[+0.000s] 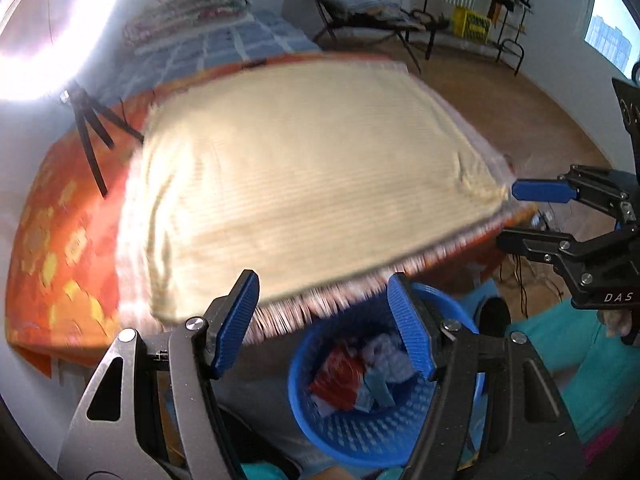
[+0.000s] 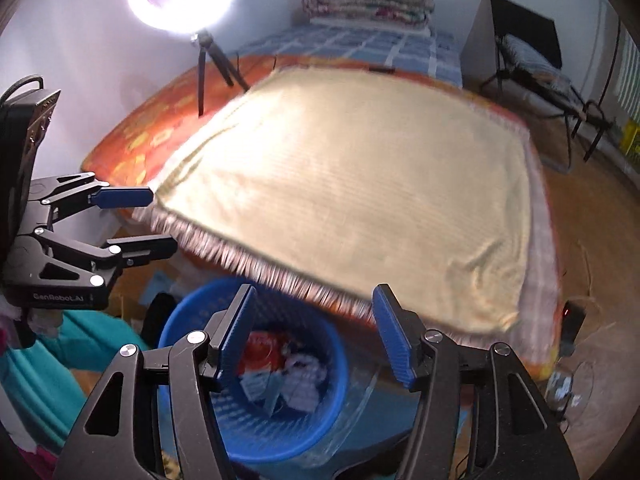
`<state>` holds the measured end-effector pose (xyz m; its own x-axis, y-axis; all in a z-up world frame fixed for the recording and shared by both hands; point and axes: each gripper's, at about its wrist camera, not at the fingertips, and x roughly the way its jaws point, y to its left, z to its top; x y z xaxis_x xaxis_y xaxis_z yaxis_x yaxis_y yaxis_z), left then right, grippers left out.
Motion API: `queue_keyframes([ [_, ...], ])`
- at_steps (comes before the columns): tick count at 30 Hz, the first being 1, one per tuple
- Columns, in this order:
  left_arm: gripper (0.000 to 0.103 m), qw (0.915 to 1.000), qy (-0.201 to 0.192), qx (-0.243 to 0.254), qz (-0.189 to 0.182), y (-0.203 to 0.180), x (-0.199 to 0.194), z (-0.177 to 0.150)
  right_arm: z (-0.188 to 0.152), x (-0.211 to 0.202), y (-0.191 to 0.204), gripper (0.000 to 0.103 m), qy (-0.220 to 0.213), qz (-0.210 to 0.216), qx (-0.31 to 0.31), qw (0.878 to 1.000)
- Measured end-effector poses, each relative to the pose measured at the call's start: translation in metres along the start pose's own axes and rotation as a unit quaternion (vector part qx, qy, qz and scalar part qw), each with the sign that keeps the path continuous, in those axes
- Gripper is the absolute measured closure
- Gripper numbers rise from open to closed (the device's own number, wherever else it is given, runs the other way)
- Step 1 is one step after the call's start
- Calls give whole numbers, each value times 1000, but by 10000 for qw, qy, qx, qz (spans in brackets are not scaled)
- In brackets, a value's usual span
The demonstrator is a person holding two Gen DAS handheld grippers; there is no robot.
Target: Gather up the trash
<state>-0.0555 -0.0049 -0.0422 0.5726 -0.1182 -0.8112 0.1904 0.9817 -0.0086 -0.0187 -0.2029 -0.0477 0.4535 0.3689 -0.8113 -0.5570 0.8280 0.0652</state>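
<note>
A blue plastic basket point(image 1: 360, 440) stands on the floor at the foot of the bed. It holds a red wrapper point(image 1: 340, 380) and crumpled white paper point(image 1: 384, 348). My left gripper point(image 1: 324, 316) hangs above the basket, open, with nothing between its blue pads. My right gripper point(image 1: 508, 216) shows at the right edge of that view, also open. In the right wrist view the same basket point(image 2: 188, 312) lies below my right gripper point(image 2: 316, 324), whose pads are apart and empty. The red wrapper point(image 2: 264, 352) and white paper point(image 2: 300, 384) lie inside. My left gripper point(image 2: 162, 220) appears at the left, open.
A cream fringed blanket point(image 1: 300, 184) covers an orange bedspread point(image 1: 60, 240) just beyond the basket. A ring light on a tripod point(image 2: 204, 64) stands on the bed. A person's teal trouser legs point(image 1: 580, 360) flank the basket. A folding chair point(image 2: 540, 72) and a small black device point(image 2: 574, 320) are on the wooden floor.
</note>
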Motion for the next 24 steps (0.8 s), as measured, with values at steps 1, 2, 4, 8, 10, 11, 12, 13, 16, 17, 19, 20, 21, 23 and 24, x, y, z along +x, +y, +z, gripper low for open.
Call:
queue_keyframes([
  [1,34,9999,-111,-38,26,4,-5,7,6,-2,-2,43,-57,11,10,10000],
  [2,30,9998,-173,-70,32,6,-8,13,12,-5,-4,42,-123,29,26,9999],
  [4,22,9990,-389,-216,38,14,-16,27,25,-10,-9,41,-272,62,46,9996],
  [8,20,9964,-734,-404,92,25,-29,48,46,-16,-13,37,-560,80,65,9984],
  [10,20,9946,-912,-471,133,30,-34,57,54,-19,-15,34,-726,146,110,9972],
  [11,20,9941,-954,-507,139,31,-35,59,56,-20,-17,32,-779,161,124,9968],
  [12,18,9932,-1008,-561,138,33,-36,60,58,-20,-18,32,-835,161,132,9963],
  [13,18,9923,-1058,-635,131,37,-37,63,59,-20,-18,31,-870,155,129,9960],
  [16,17,9909,-1100,-766,119,40,-35,64,61,-18,-22,31,-944,157,143,9953],
  [17,17,9906,-1110,-787,128,39,-35,62,62,-17,-24,31,-967,181,167,9950],
  [19,17,9901,-1129,-822,171,40,-33,61,63,-13,-27,30,-986,193,200,9947],
  [20,17,9900,-1125,-831,176,40,-32,62,63,-11,-29,30,-979,190,216,9948],
  [21,17,9901,-1117,-832,179,40,-32,61,63,-10,-30,30,-970,206,228,9948],
  [23,17,9901,-1119,-820,221,38,-30,61,62,-8,-33,30,-943,278,269,9948],
  [24,17,9901,-1120,-809,247,37,-29,61,62,-8,-33,30,-933,287,291,9948],
])
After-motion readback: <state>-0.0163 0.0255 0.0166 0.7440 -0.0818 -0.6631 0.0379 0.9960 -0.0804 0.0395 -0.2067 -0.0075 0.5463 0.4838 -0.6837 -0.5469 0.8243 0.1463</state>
